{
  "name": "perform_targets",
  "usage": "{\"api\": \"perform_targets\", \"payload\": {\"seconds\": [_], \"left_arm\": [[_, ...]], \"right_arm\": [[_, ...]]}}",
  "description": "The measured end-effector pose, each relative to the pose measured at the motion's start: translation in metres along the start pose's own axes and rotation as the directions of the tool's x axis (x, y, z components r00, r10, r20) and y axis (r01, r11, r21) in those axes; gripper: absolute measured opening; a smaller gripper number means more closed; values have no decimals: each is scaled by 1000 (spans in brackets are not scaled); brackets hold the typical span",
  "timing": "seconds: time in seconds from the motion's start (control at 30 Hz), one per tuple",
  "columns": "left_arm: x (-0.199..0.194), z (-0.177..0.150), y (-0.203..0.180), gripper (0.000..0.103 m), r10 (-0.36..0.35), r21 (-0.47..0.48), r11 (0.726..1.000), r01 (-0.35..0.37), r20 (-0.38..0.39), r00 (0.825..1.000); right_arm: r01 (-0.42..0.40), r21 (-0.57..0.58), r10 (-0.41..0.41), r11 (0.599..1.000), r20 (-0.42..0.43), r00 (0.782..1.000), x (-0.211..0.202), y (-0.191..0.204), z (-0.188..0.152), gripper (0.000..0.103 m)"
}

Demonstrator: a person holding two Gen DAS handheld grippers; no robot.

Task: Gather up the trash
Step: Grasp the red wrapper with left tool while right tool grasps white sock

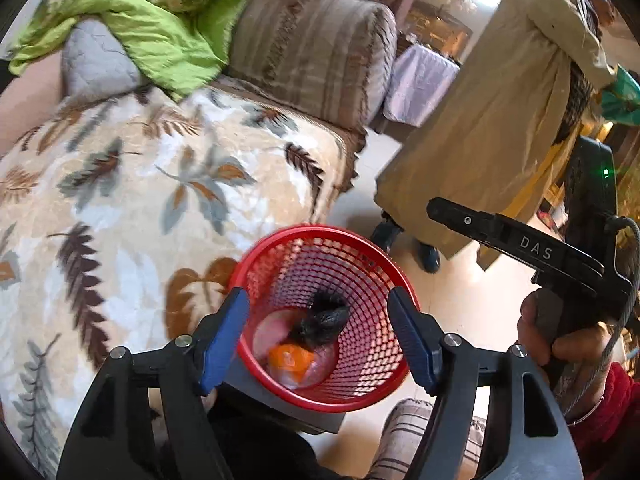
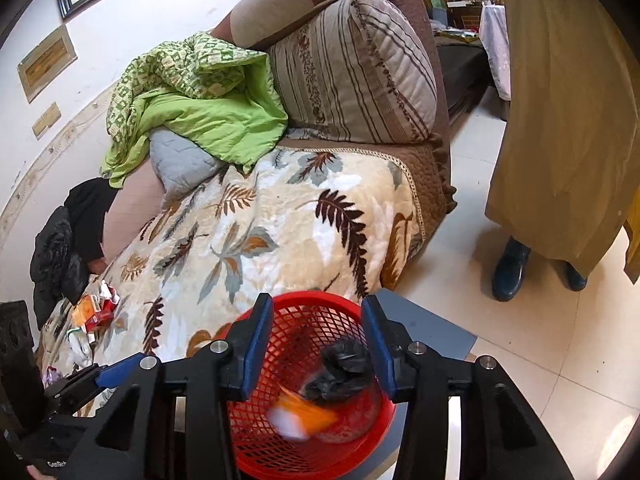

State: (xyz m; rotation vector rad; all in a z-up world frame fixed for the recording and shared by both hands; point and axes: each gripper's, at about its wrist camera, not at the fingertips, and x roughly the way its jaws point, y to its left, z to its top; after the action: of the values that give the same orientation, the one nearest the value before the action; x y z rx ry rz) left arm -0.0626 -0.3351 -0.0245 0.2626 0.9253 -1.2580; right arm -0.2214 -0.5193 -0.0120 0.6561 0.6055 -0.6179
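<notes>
Left gripper [image 1: 318, 338] and right gripper [image 2: 316, 350] hang over red basket [image 1: 372, 384], jaws apart, empty. Black bag [image 1: 324, 318] and orange wrapper [image 1: 290, 358] lie inside.

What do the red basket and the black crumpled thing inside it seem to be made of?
Red basket: most likely moulded plastic with a slightly glossy finish, judging by its even lattice of holes and smooth solid rim. Black crumpled thing: probably thin plastic film, such as a bag, since it is wrinkled, bunched and shows small shiny highlights; in the left wrist view it is blurred, so this is less sure.
</notes>
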Motion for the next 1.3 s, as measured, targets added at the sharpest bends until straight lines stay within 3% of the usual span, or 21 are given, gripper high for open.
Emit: {"api": "perform_targets", "payload": {"seconds": [0.2, 0.37, 0.47, 0.6, 0.77, 0.8, 0.87, 0.93, 1.03, 1.1, 1.13, 1.27, 1.3], "left_arm": [[-54, -6, 42, 71, 105, -90, 991, -96, 99, 990], [-107, -26, 102, 71, 267, -236, 945, -228, 153, 951], [-139, -42, 142, 71, 360, -331, 897, -292, 164, 918], [-177, -70, 193, 71, 536, -437, 789, -431, 149, 831], [-216, -108, 251, 71, 654, -593, 649, -476, 117, 747], [-225, -116, 263, 71, 684, -620, 614, -489, 108, 722], [-244, -134, 285, 71, 761, -664, 516, -541, 66, 645], [-257, -145, 305, 71, 794, -700, 454, -551, 38, 606], [-275, -165, 333, 71, 822, -772, 365, -521, 4, 570], [-282, -173, 347, 71, 825, -804, 323, -500, -19, 564], [-285, -176, 353, 71, 829, -816, 307, -490, -24, 559], [-290, -181, 369, 79, 836, -838, 278, -470, -30, 547], [-289, -180, 374, 80, 837, -836, 278, -473, -31, 547]], "right_arm": [[-120, -89, 117, 989, -28, 993, 16, 61, 2, 51], [-243, -196, 226, 950, -106, 968, 42, 137, -11, 52], [-314, -261, 278, 913, -165, 946, 59, 187, -27, 53], [-412, -307, 341, 858, -261, 903, 78, 248, -55, 57], [-490, -363, 370, 793, -352, 860, 102, 323, -89, 61], [-504, -370, 375, 781, -368, 851, 107, 338, -95, 62], [-526, -382, 387, 760, -385, 838, 118, 363, -105, 66], [-539, -400, 386, 741, -404, 830, 133, 388, -115, 73], [-554, -389, 379, 736, -441, 813, 161, 421, -129, 75], [-569, -337, 381, 750, -483, 788, 182, 439, -138, 75], [-578, -312, 389, 754, -497, 776, 192, 447, -142, 75], [-577, -321, 385, 751, -498, 777, 221, 473, -159, 74], [-578, -337, 374, 743, -507, 776, 227, 477, -163, 52]]}}
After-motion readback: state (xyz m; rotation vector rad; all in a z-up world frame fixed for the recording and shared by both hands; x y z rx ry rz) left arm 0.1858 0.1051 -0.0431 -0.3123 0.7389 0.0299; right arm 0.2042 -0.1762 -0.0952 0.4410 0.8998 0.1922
